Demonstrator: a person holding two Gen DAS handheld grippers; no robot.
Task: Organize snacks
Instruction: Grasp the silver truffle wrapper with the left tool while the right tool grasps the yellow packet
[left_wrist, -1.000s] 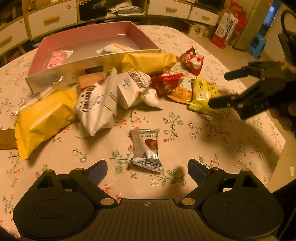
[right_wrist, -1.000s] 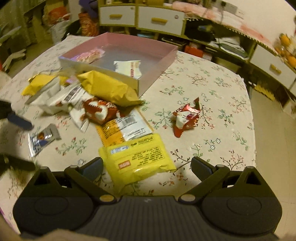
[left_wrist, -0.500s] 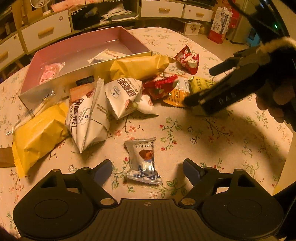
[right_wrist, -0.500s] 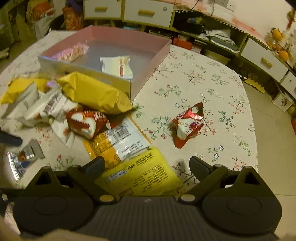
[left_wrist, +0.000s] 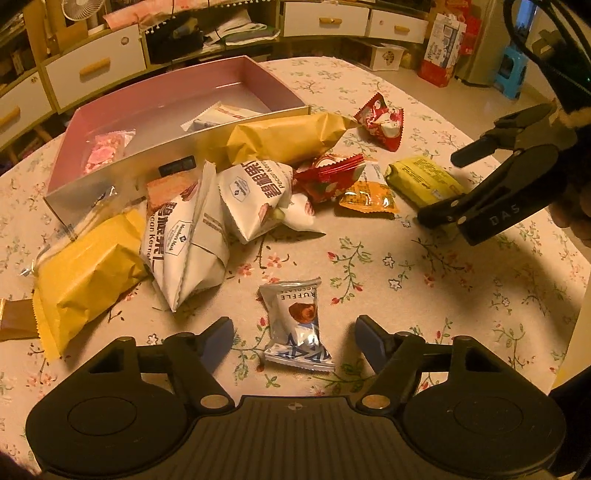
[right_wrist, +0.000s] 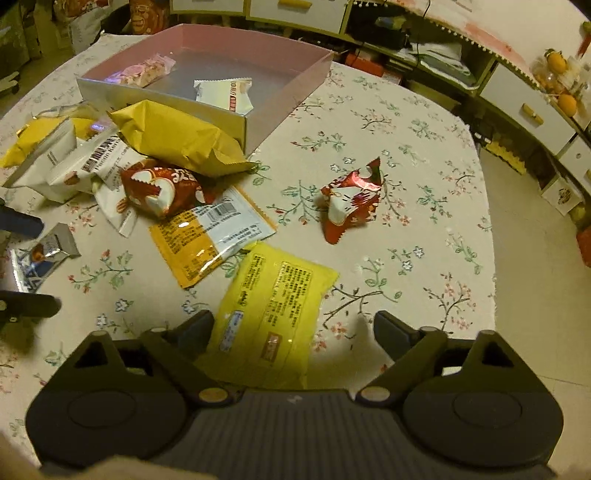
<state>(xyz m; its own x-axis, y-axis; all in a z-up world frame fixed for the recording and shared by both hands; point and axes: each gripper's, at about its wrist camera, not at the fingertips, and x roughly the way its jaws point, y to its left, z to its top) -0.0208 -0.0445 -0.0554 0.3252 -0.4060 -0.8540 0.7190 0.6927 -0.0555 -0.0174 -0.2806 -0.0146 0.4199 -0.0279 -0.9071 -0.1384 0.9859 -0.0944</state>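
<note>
Loose snack packets lie on a floral tablecloth in front of a pink box (left_wrist: 258, 75) (right_wrist: 306, 77) that holds two packets. My left gripper (left_wrist: 293, 338) is open, low over the table, with a small silver truffle packet (left_wrist: 297, 326) lying between its fingers. My right gripper (right_wrist: 291, 330) is open and straddles the near end of a flat yellow packet (right_wrist: 273, 310); it also shows in the left wrist view (left_wrist: 439, 188), over that yellow packet (left_wrist: 421, 179). A red packet (right_wrist: 351, 199) lies apart to the right.
Large yellow bags (left_wrist: 85, 269) (left_wrist: 288, 134), white bags (left_wrist: 184, 243) and an orange packet (right_wrist: 210, 236) crowd the space before the box. Drawers and shelves (left_wrist: 96, 66) stand behind the table. The table edge drops off to the right (right_wrist: 491, 258).
My right gripper has come down and forward until its fingers straddle the yellow packet. My left gripper has crept slightly closer to the silver packet.
</note>
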